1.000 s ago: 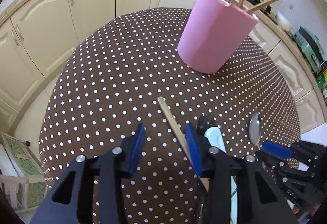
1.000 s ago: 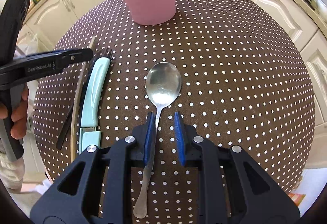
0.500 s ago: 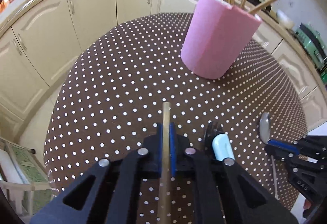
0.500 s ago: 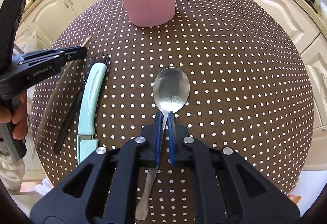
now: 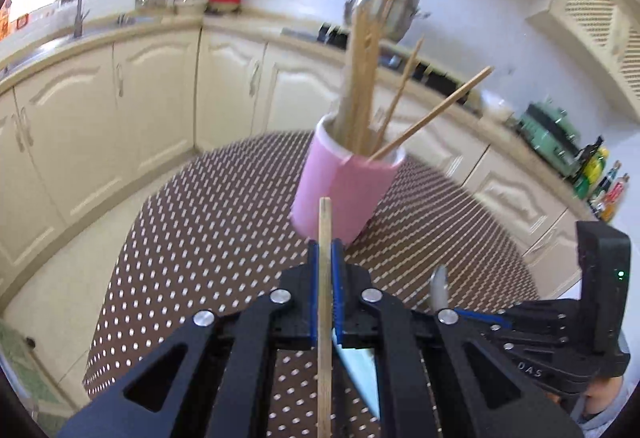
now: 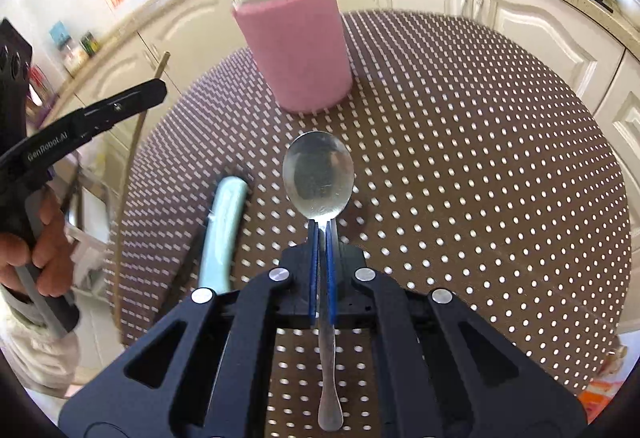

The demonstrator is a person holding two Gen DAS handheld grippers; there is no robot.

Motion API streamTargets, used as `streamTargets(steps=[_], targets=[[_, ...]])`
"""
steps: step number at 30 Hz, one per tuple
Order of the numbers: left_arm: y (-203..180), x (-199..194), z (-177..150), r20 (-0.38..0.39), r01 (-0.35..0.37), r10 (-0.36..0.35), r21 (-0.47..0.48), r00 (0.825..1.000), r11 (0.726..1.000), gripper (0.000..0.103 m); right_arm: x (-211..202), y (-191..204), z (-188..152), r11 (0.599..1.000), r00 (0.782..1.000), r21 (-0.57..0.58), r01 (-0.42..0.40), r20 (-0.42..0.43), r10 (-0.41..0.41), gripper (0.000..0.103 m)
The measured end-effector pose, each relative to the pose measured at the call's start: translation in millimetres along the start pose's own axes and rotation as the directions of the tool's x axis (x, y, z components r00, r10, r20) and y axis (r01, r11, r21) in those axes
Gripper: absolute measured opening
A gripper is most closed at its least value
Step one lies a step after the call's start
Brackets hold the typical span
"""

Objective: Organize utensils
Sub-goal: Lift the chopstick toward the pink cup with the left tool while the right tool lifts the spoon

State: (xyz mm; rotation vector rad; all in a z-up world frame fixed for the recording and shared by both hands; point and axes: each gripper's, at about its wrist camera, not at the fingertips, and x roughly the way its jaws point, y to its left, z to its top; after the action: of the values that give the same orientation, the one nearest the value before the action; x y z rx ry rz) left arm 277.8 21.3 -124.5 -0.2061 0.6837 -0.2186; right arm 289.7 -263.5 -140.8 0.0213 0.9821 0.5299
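Two handheld black grippers with blue finger pads are working over a round table (image 6: 500,166) covered in a brown cloth with white dots. The left gripper (image 5: 326,262) is pinching a single wooden chopstick (image 5: 325,278) between its pressed-together fingers, the stick pointing forward toward a pink utensil holder (image 5: 344,186) that is standing upright on the table and already holding several wooden chopsticks (image 5: 360,86) leaning at different angles. The right gripper (image 6: 320,238) is clamping a metal spoon (image 6: 318,178) at the neck just behind the bowl, with the bowl sticking out ahead of the fingertips and the handle running back between the fingers. The spoon is hanging above the cloth, with the pink holder just beyond it. A pale green-handled utensil (image 6: 222,230) is lying flat on the cloth to the left of the spoon. Cream kitchen cabinets (image 5: 100,110) are curving around behind the table.
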Motion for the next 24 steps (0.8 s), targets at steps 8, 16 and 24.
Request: streamTargets(steps=[8,16,24], targets=[[-28,-31,11,0.149,0.08,-0.089,0.064,0.985,0.995,0.006,-31,-5,-1,0.993,0.983,0.045,-0.113,0.153,0.105,0.004],[-43,-51,26,0.221,0.113,-0.133,0.099,0.966,0.989,0.006,-48,-13,3,0.977,0.951,0.058,-0.204,0.249,0.184,0.004],[-50,-70,48,0.301,0.124,-0.155,0.12,0.941,0.985,0.006,-62,-16,14,0.969,0.922,0.049,-0.243,0.322,0.215,0.002]])
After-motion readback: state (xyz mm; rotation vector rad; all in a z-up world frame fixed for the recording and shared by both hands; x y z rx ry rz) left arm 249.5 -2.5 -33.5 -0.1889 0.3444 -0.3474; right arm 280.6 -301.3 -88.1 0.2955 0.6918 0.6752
